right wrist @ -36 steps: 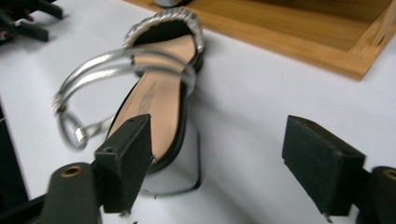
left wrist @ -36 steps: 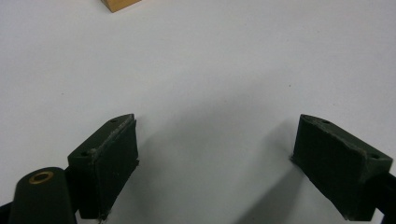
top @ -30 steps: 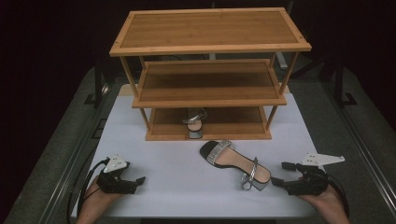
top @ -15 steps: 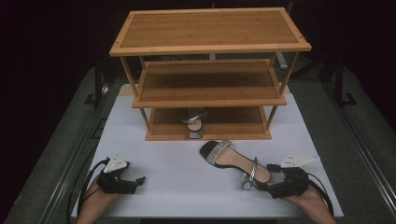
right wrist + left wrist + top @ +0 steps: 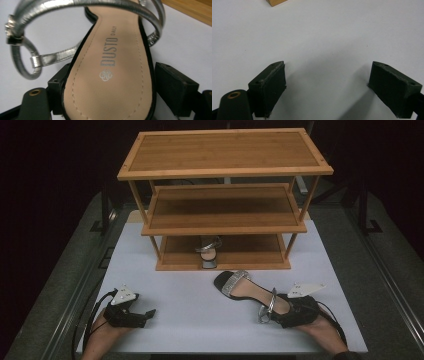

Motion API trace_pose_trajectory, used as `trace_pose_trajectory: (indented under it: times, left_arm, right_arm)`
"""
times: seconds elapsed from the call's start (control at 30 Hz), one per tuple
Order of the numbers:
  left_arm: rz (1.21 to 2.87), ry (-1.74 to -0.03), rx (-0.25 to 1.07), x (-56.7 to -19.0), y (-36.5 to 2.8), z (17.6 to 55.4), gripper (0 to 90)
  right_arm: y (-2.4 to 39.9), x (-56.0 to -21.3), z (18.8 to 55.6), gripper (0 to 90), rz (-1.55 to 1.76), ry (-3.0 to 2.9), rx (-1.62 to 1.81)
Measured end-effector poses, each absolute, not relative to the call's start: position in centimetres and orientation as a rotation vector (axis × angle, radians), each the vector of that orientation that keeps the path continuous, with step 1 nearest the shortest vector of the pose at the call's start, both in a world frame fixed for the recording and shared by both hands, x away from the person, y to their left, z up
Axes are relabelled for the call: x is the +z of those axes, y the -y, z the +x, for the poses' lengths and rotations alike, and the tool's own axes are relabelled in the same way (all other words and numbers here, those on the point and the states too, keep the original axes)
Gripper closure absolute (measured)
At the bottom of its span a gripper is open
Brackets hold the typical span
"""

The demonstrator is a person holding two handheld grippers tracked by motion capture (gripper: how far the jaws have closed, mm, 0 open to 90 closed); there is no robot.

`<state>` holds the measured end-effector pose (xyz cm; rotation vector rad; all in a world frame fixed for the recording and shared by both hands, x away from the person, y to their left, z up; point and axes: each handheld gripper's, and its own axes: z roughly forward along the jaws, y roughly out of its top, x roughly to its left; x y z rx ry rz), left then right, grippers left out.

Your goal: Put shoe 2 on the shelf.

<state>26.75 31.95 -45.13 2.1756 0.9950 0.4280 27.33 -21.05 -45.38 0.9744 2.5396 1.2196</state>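
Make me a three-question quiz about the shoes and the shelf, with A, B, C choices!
1. Where is the sandal on the shelf?
A. top shelf
B. middle shelf
C. bottom shelf

2. How many shelves has the wooden rack?
A. two
B. three
C. five

3. What is the left gripper doing?
A. holding a sandal
B. open, holding nothing
C. gripping the rack

Answers:
1 C, it stands on the lowest board.
2 B, three boards are stacked.
3 B, its fingers are spread over the bare white mat.

bright lit table, dark surroundings, soft shadows, slight blur.
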Motion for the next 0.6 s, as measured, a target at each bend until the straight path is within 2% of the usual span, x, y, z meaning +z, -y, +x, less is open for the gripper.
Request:
trace_pose_trajectory:
  times: [0.2,0.6]
  left_arm:
    - [2.177,-0.994,0.427,-45.1,-31.9,26.8,13.1]
    - [2.177,-0.996,0.427,-45.1,-32.0,26.8,13.1]
  right_arm:
    - [22.3,-45.6,28.2,25.8,1.001,-2.506,1.280]
    - [21.2,-45.4,28.5,38.0,0.844,-2.536,1.227]
